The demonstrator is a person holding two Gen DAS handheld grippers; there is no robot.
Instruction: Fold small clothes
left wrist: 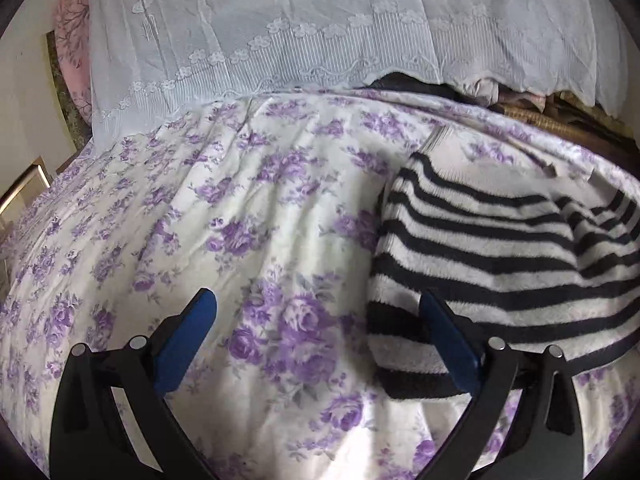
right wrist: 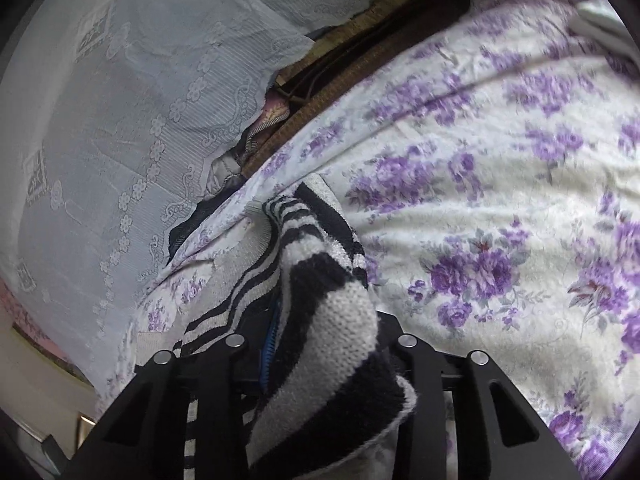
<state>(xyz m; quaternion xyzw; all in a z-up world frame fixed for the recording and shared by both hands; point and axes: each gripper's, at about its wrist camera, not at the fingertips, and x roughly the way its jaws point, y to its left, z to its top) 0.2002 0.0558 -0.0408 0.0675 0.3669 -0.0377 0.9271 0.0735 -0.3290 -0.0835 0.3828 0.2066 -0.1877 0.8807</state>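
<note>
A black-and-white striped knitted garment [left wrist: 492, 248] lies on a white bedspread with purple flowers [left wrist: 256, 216]. My left gripper [left wrist: 316, 316] is open, low over the bedspread, with its right blue finger [left wrist: 444, 332] over the garment's near left corner. In the right wrist view my right gripper [right wrist: 316, 344] is shut on a bunched part of the striped garment [right wrist: 320, 320], which drapes over and hides the fingers; only a sliver of blue pad [right wrist: 272, 336] shows.
A white lace cloth [left wrist: 280, 24] covers a pile at the far side of the bed. Dark and pink fabrics [right wrist: 256, 136] and a woven brown edge [left wrist: 568, 128] sit between the lace and the bedspread. A pink cushion [left wrist: 72, 36] is far left.
</note>
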